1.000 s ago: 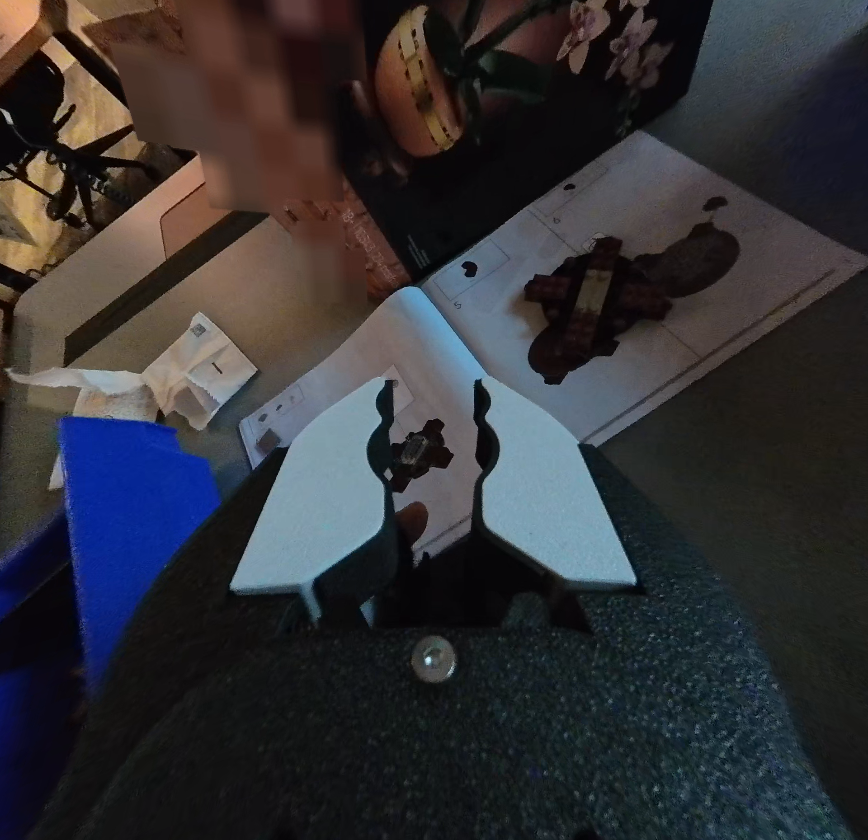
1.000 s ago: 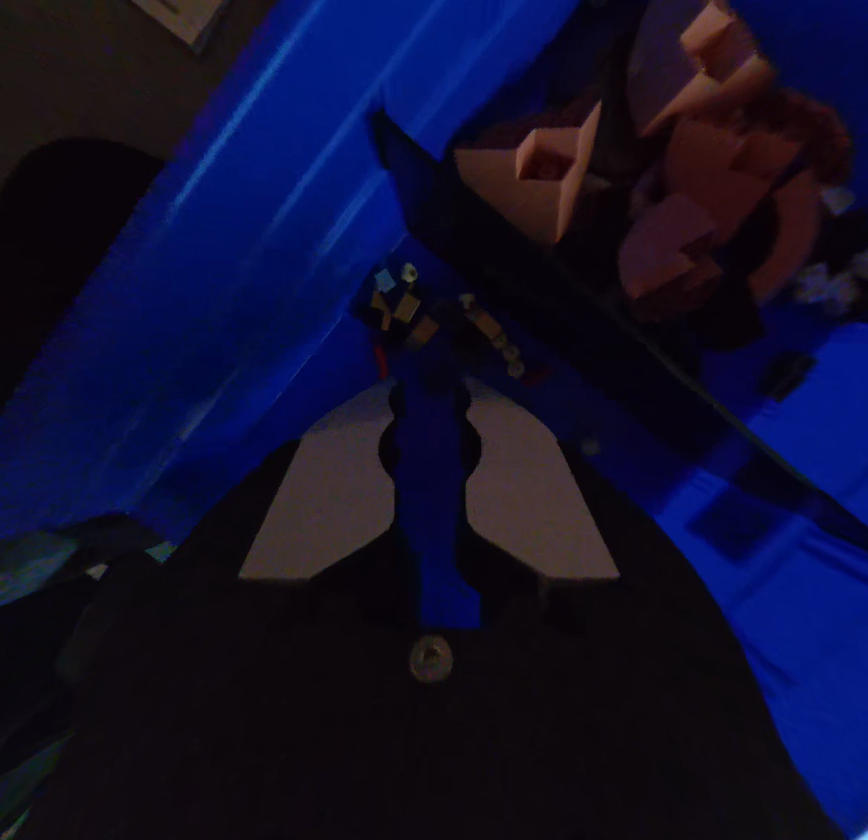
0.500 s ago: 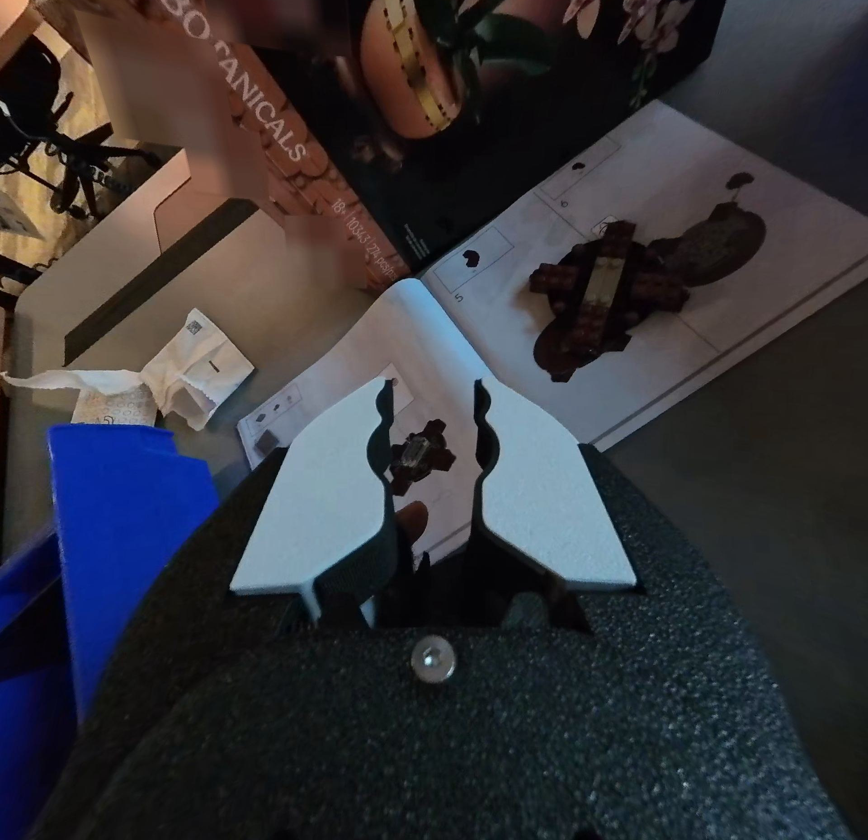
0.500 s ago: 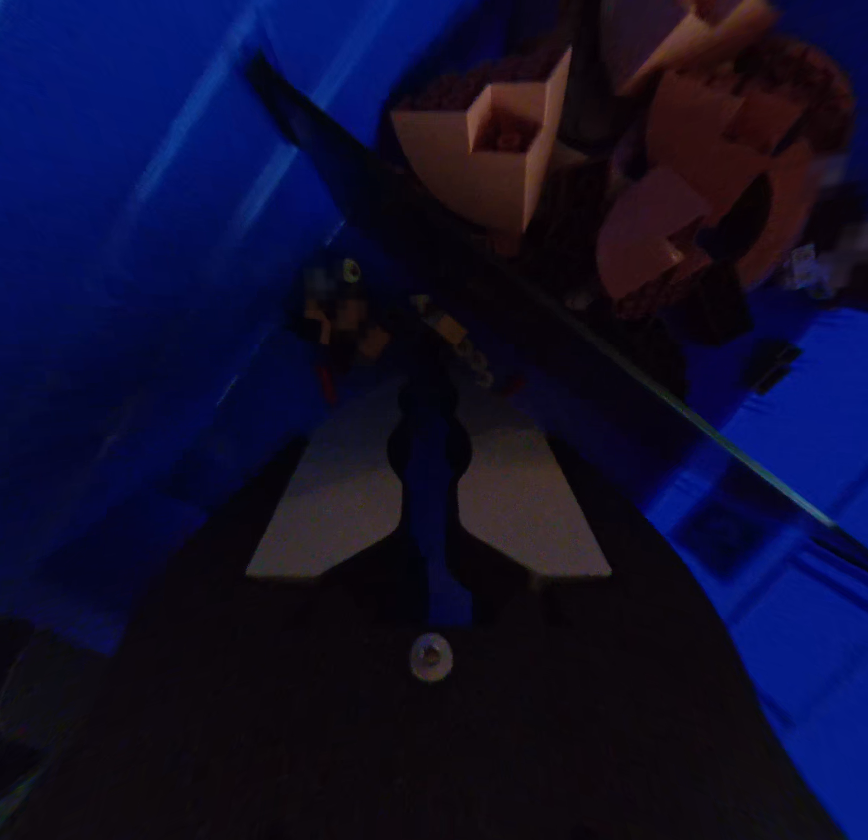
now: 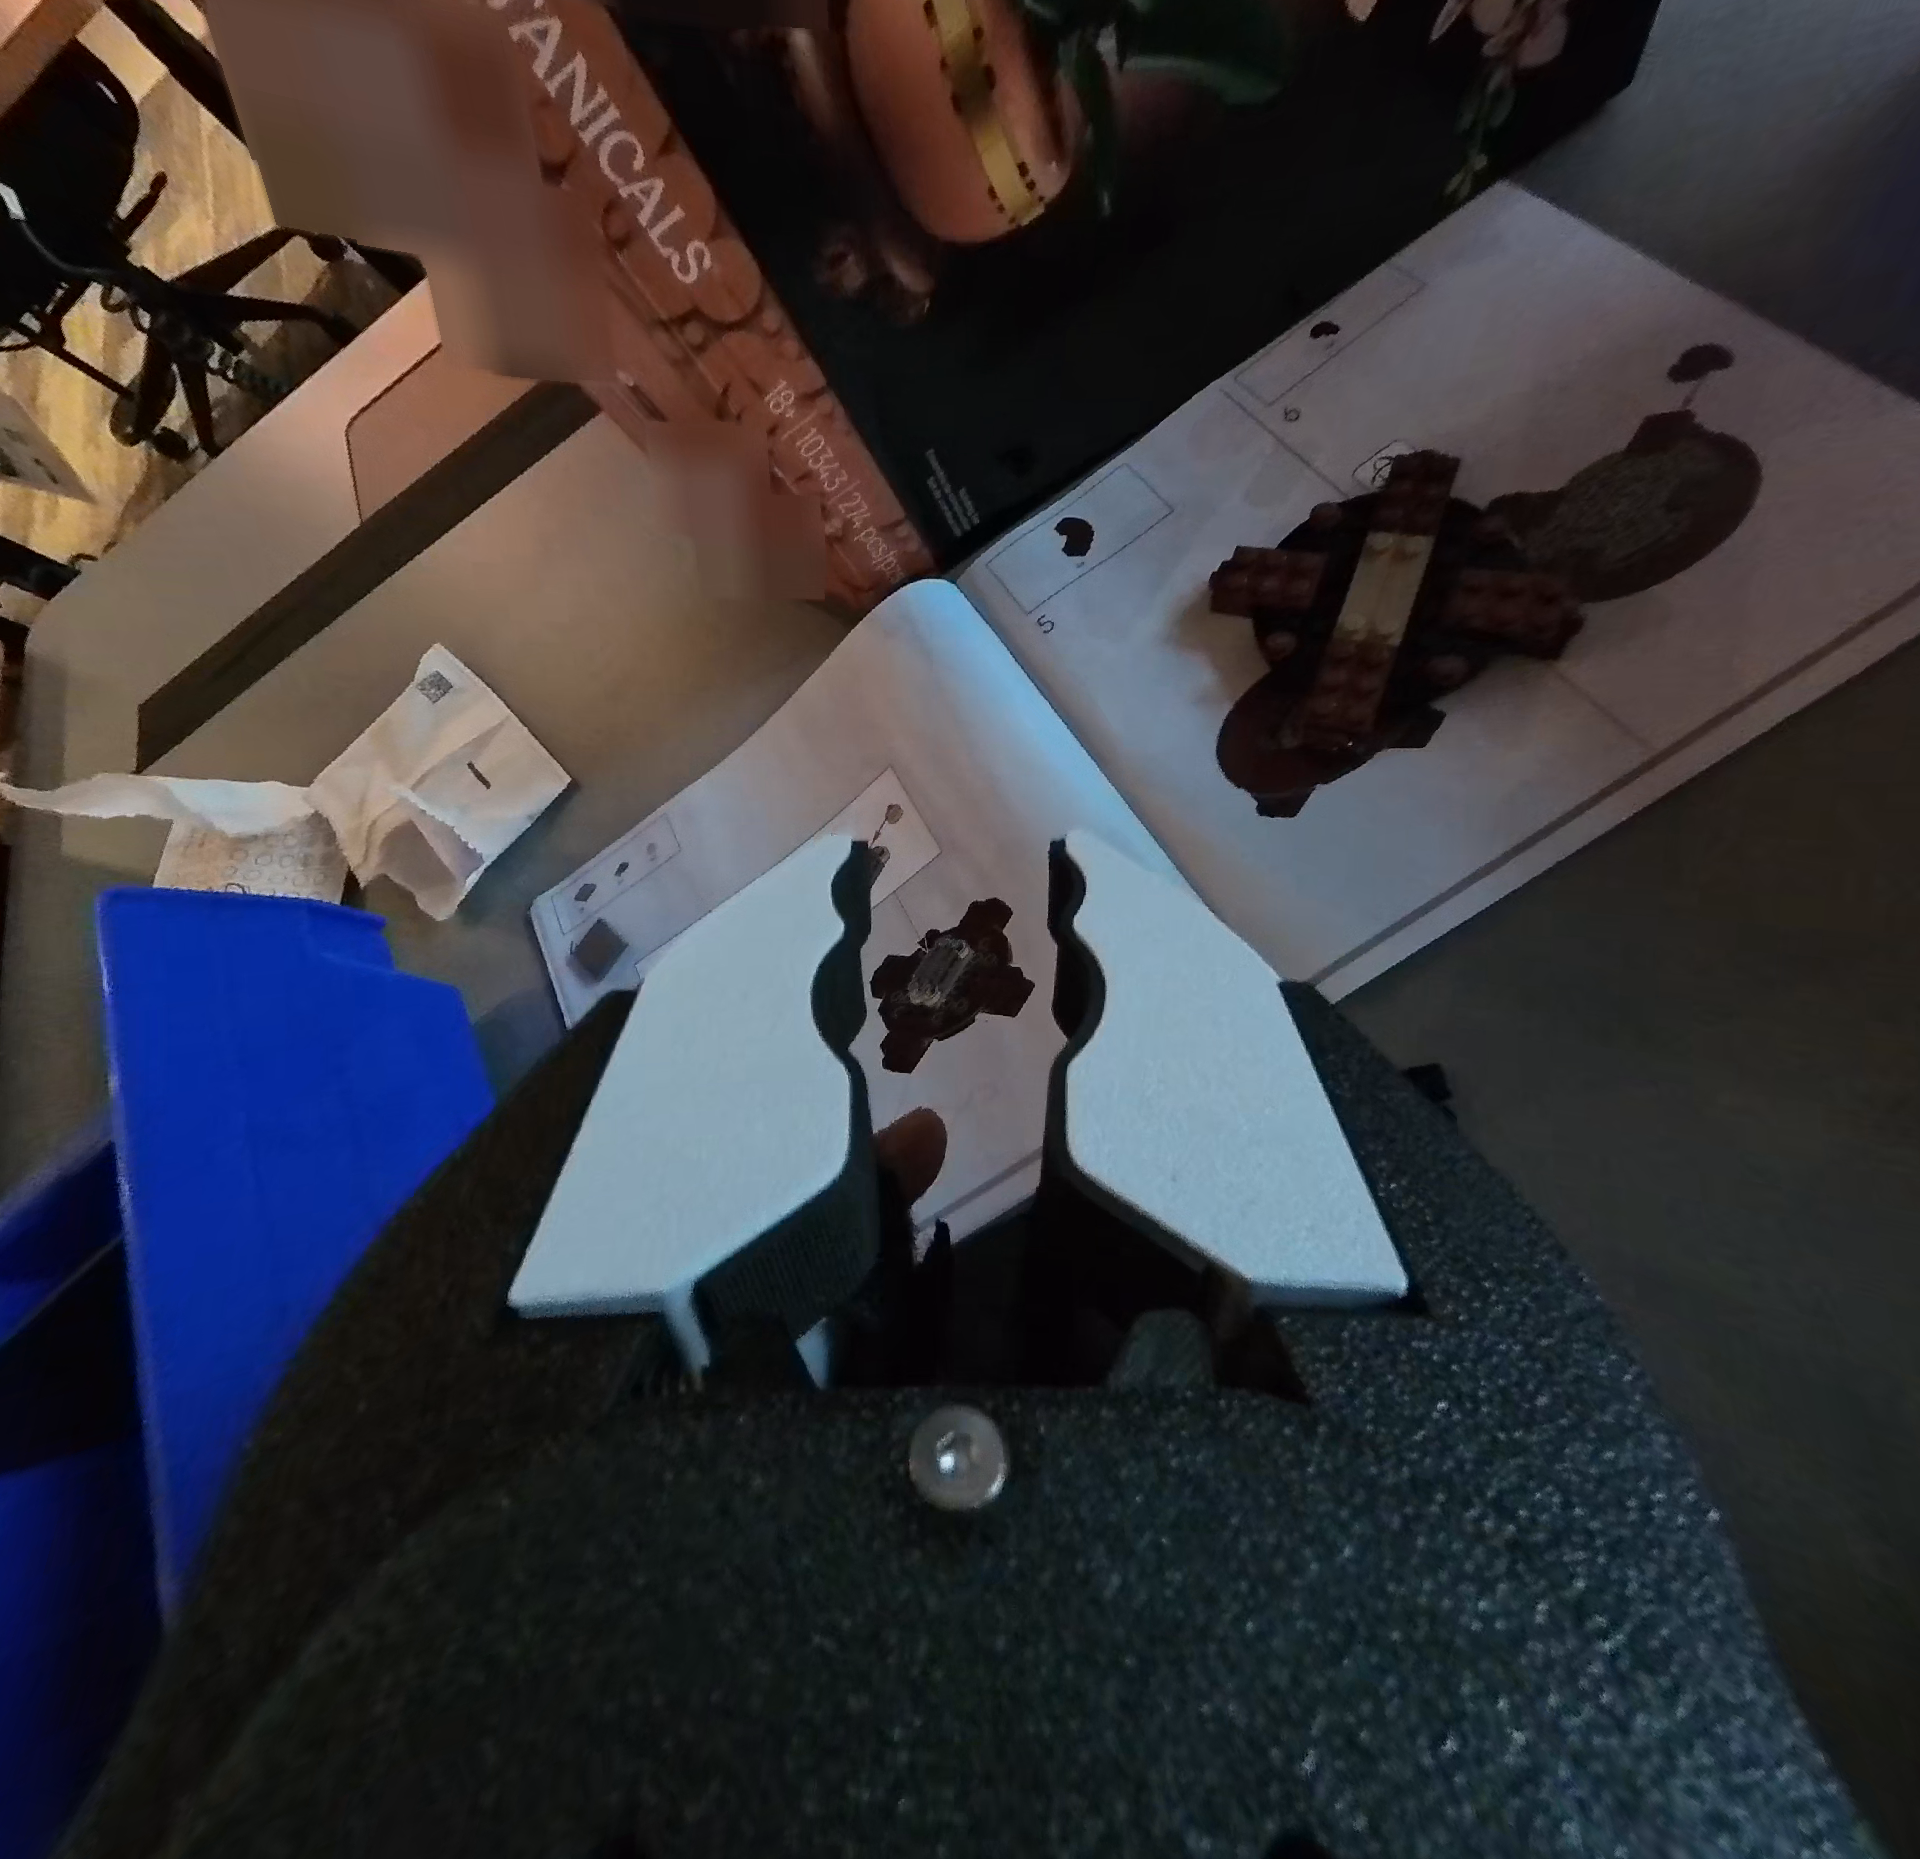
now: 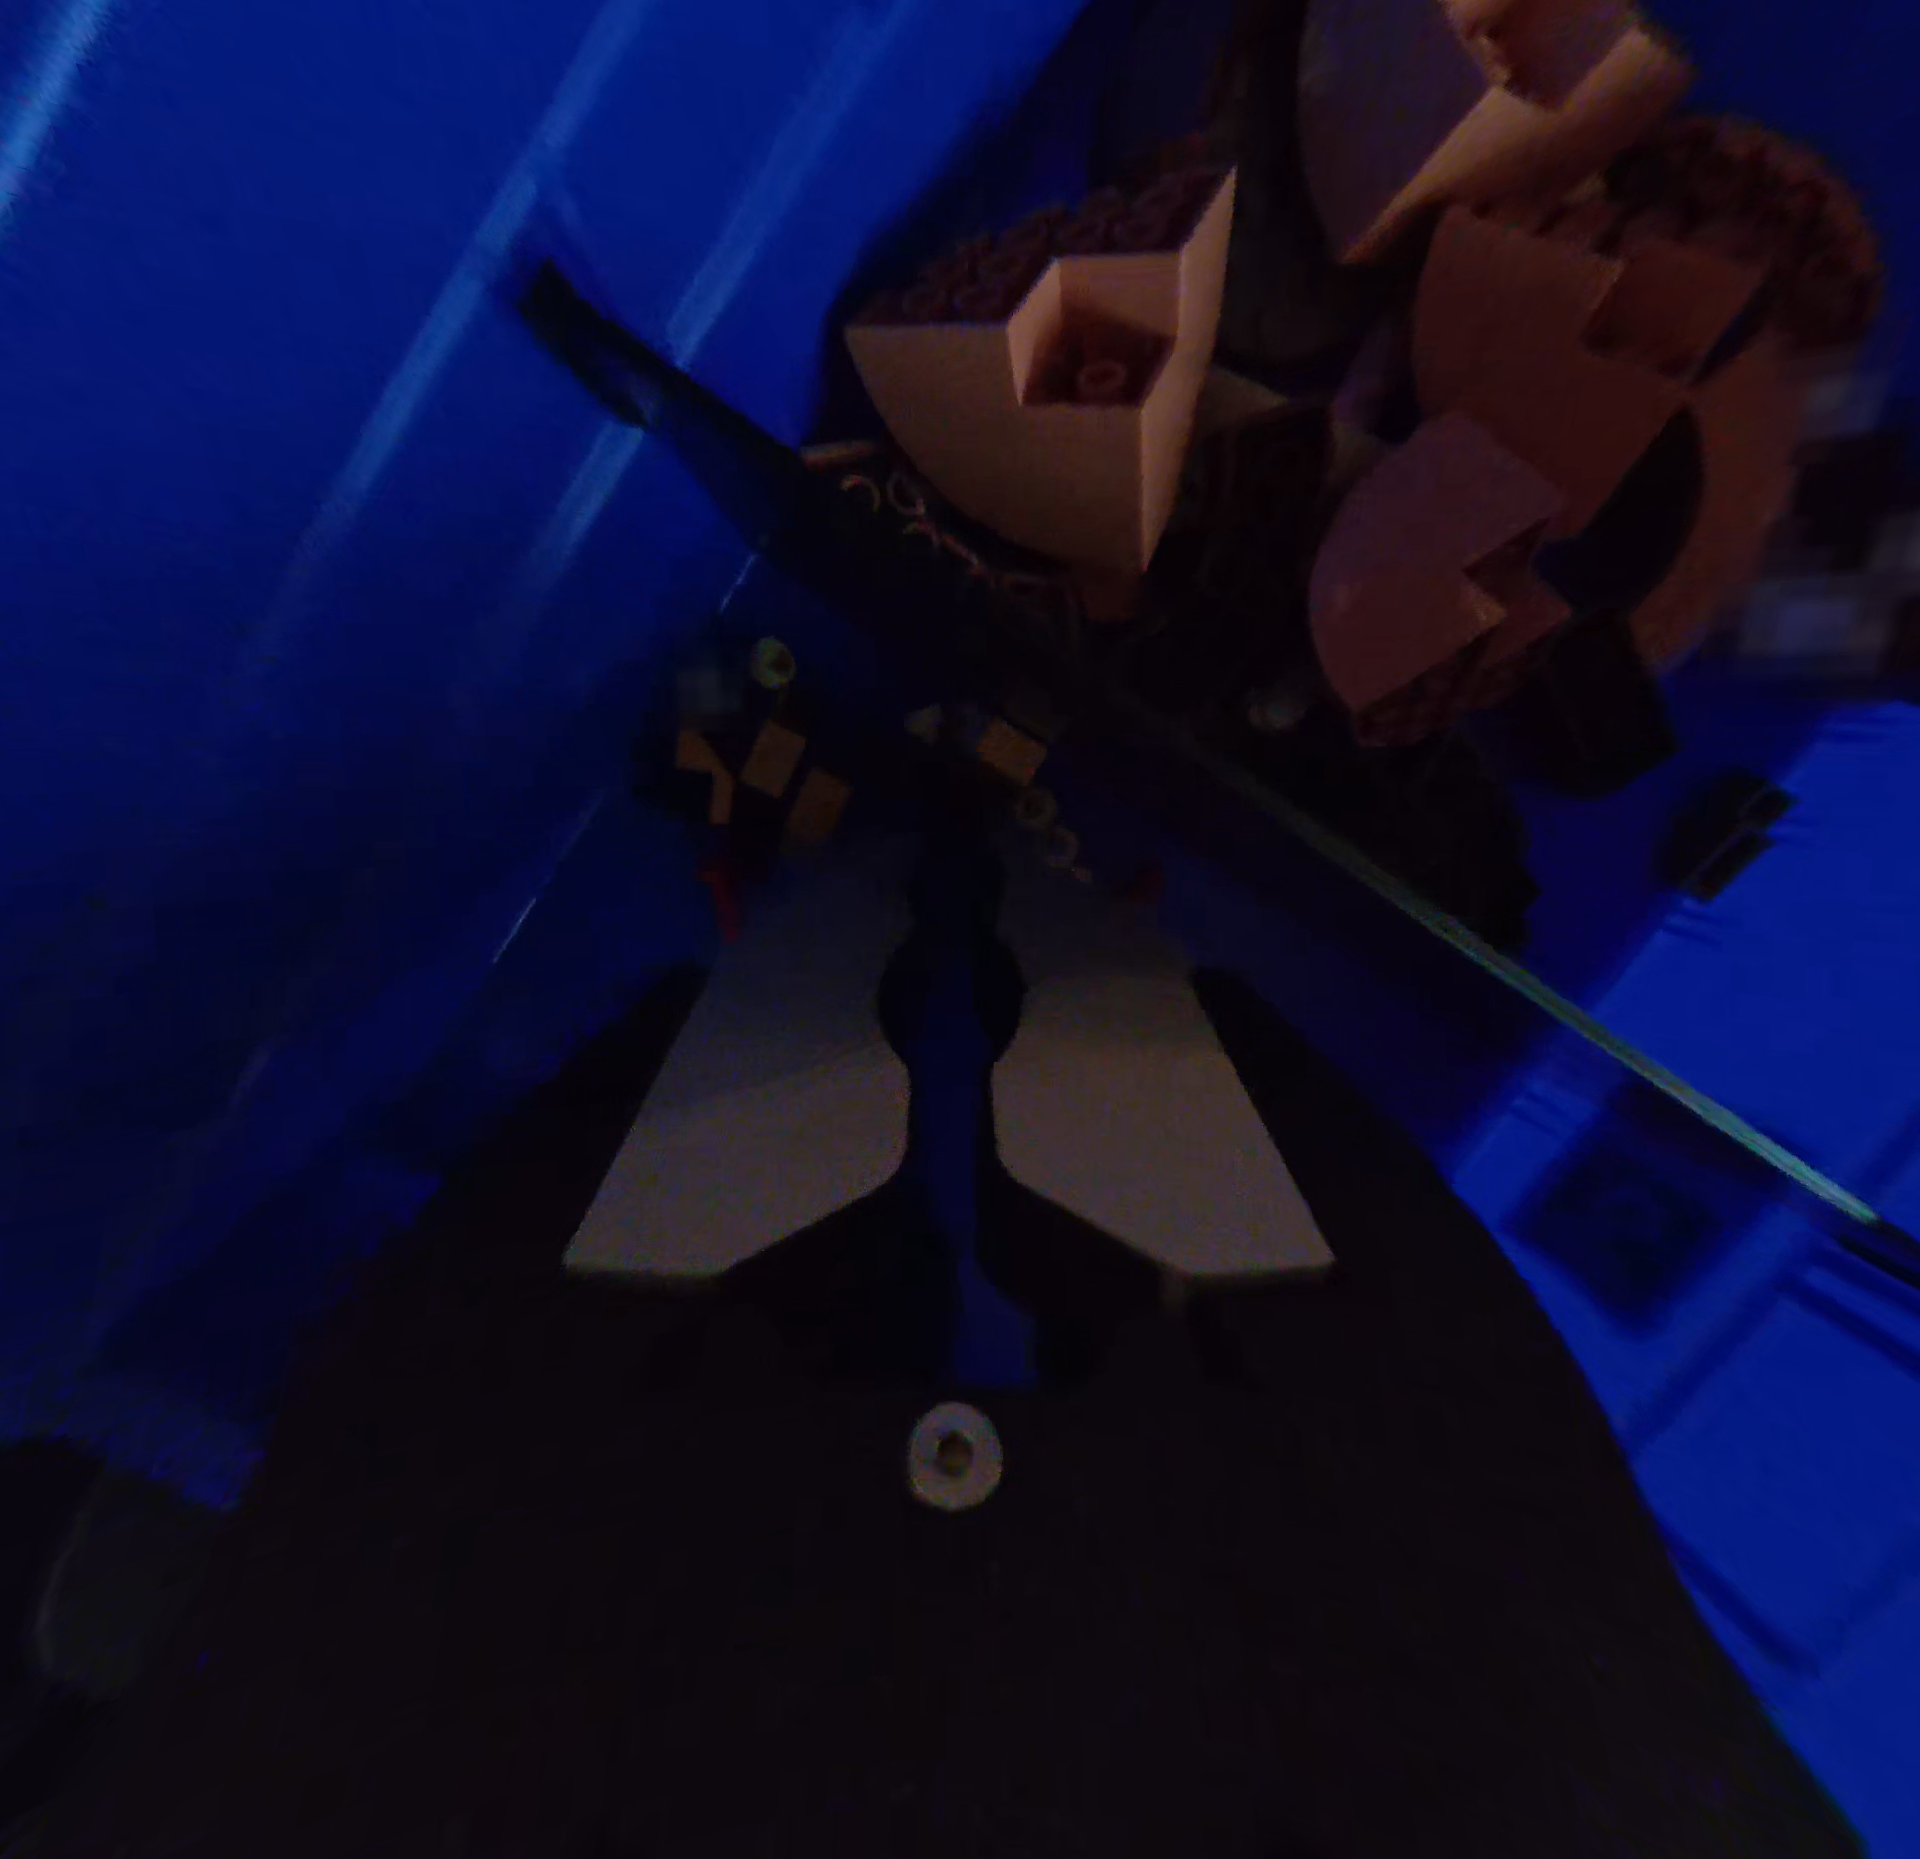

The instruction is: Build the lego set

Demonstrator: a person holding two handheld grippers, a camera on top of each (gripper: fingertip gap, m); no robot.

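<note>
1. Small tan pieces (image 6: 774,770) lie in a dim corner of a blue bin (image 6: 312,459), just ahead of the right tongs (image 6: 951,874). One more tan piece (image 6: 1013,744) sits close to the tips on the other side.
2. The right tongs are drawn narrow, with only a thin blue sliver showing between the fingers further back. The tips are lost in shadow and blur, so whether a piece is pinched there cannot be told.
3. A dark divider (image 6: 665,386) runs across the bin beyond the tips. Behind it larger tan sloped bricks (image 6: 1039,427) are heaped with dark brown pieces.
4. The left tongs (image 5: 951,853) stand wide and hold nothing. They hang above an open instruction booklet (image 5: 935,687), and a printed dark figure shows on the page between the fingers.
5. A brown brick assembly (image 5: 1382,583) rests on the booklet's far page, well apart from the left tongs.
6. A dark product box (image 5: 1039,147) stands behind the booklet. A torn white paper bag (image 5: 416,770) lies on the tabletop (image 5: 1662,978), beside the bin's corner.
</note>
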